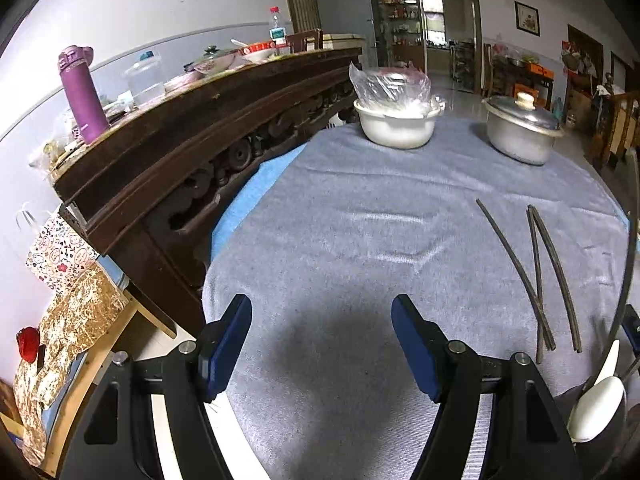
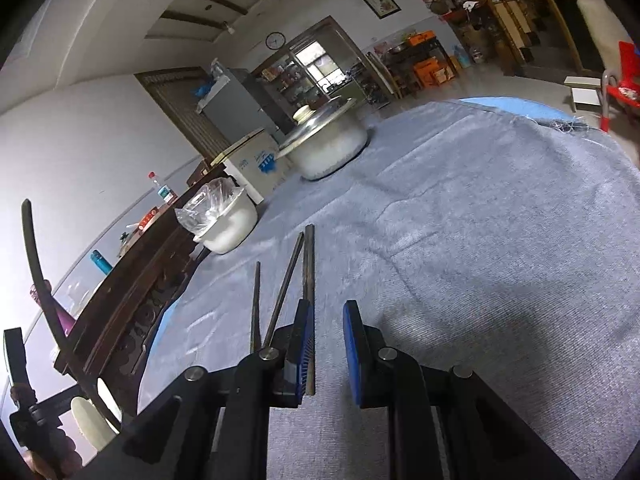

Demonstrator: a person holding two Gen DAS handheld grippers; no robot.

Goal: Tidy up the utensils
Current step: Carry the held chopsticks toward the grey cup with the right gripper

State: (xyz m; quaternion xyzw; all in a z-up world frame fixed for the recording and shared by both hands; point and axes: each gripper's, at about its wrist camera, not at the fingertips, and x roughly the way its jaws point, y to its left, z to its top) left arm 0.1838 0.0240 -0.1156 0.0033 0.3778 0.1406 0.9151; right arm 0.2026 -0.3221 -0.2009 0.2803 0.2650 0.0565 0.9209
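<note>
Three dark chopsticks point(image 1: 540, 276) lie on the grey tablecloth point(image 1: 360, 240) to the right of my left gripper point(image 1: 322, 312), which is open and empty above the cloth. In the right wrist view the chopsticks point(image 2: 280, 292) lie just left of my right gripper point(image 2: 328, 316); one chopstick point(image 2: 308, 304) runs along the inner face of its left finger. The right jaws stand apart, not closed on it. A white spoon point(image 1: 598, 404) and another dark chopstick point(image 2: 40, 280) stand in a dark holder at the table's near edge.
A white bowl with a plastic bag point(image 1: 394, 120) and a lidded metal pot point(image 1: 522, 128) stand at the far side of the table. A dark carved wooden sideboard point(image 1: 180, 152) with bottles and dishes runs along the left.
</note>
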